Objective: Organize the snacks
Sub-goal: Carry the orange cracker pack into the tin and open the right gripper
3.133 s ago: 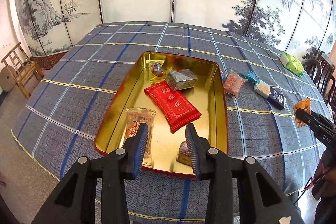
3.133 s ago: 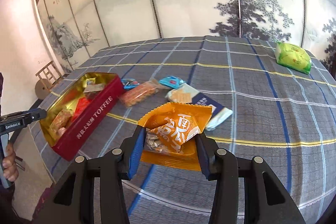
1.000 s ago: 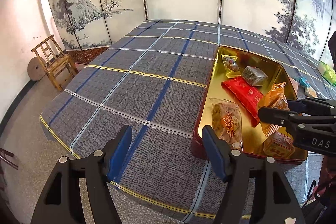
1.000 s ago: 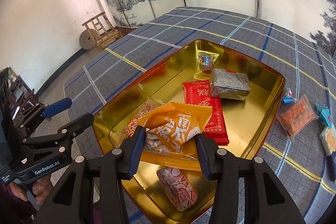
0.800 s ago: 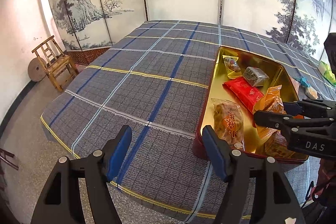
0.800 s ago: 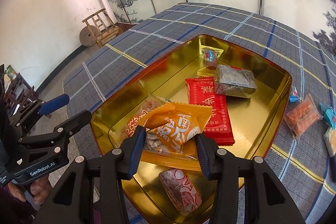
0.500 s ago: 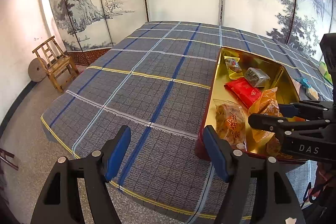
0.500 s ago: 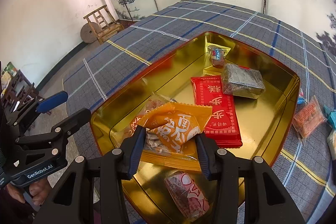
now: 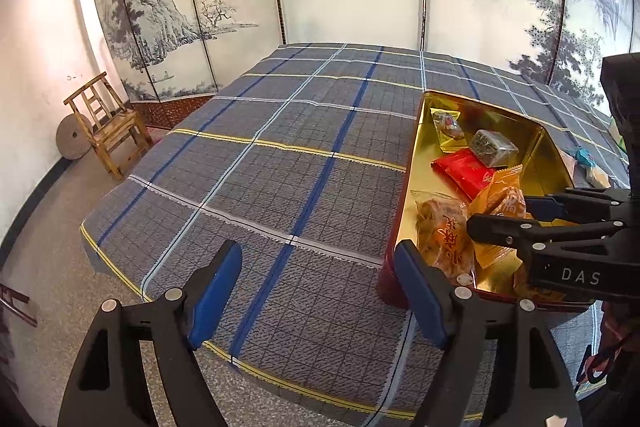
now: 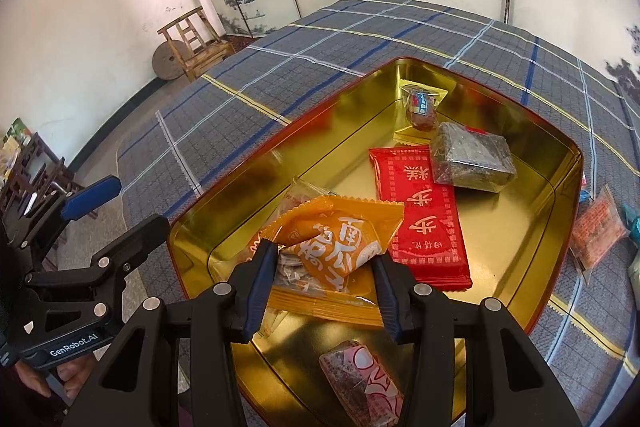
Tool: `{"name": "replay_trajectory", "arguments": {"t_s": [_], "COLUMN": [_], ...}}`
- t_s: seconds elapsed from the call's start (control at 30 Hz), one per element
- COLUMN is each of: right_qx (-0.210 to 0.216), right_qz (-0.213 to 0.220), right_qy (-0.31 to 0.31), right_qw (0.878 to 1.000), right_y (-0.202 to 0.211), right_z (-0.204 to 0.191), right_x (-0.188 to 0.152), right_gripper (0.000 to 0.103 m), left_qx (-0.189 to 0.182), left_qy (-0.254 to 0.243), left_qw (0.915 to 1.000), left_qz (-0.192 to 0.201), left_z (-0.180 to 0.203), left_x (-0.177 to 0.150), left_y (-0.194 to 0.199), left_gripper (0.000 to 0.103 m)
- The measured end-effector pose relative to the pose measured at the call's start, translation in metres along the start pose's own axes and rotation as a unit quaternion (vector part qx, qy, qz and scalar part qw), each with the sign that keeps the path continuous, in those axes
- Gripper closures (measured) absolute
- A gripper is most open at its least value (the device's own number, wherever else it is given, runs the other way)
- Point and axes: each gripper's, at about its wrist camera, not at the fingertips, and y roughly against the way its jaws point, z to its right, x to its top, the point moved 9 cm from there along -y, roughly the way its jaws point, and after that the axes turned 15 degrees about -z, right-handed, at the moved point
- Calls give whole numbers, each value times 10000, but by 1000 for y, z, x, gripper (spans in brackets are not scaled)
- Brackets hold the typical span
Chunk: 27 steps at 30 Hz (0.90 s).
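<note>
Right gripper (image 10: 322,277) is clamped on an orange snack packet (image 10: 336,243), holding it over the near end of a gold tin tray (image 10: 532,267) w/ red outer walls, on a blue-grey plaid tablecloth (image 9: 280,167). Inside the tray: a red flat packet (image 10: 424,219), a dark foil-wrapped block (image 10: 468,157) partly on top of it, a small clear candy pack (image 10: 420,107) at the far end, a pink wrapped sweet (image 10: 360,379) nearest the camera & a clear pastry bag (image 9: 440,231) under the orange one. Left gripper (image 9: 320,291) sits just left of the tray over bare cloth; its jaws have just been opening wider, nothing between them. More packets (image 10: 596,231) lie on the cloth right of the tray. A wooden chair (image 9: 108,123) stands by the wall.
</note>
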Motion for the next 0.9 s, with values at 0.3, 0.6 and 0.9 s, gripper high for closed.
{"name": "replay_trajectory", "arguments": {"t_s": [0.3, 0.6, 0.9], "right_qx": [20, 40, 55], "right_qz": [-4, -2, -22], "right_qy": [-22, -27, -22], "right_qw": [10000, 10000, 10000], "right_y": [-3, -4, -5], "right_z": [2, 3, 3], "right_x": [6, 12, 13], "right_gripper": [55, 53, 51], "left_qx": [-15, -13, -16], "left_qy": [12, 12, 12], "left_qw": [10000, 10000, 10000], "left_qz": [6, 5, 10], "left_z": [-1, -2, -2], "left_x": [0, 0, -1], "left_y": [0, -1, -1], "left_gripper": [25, 25, 24]}}
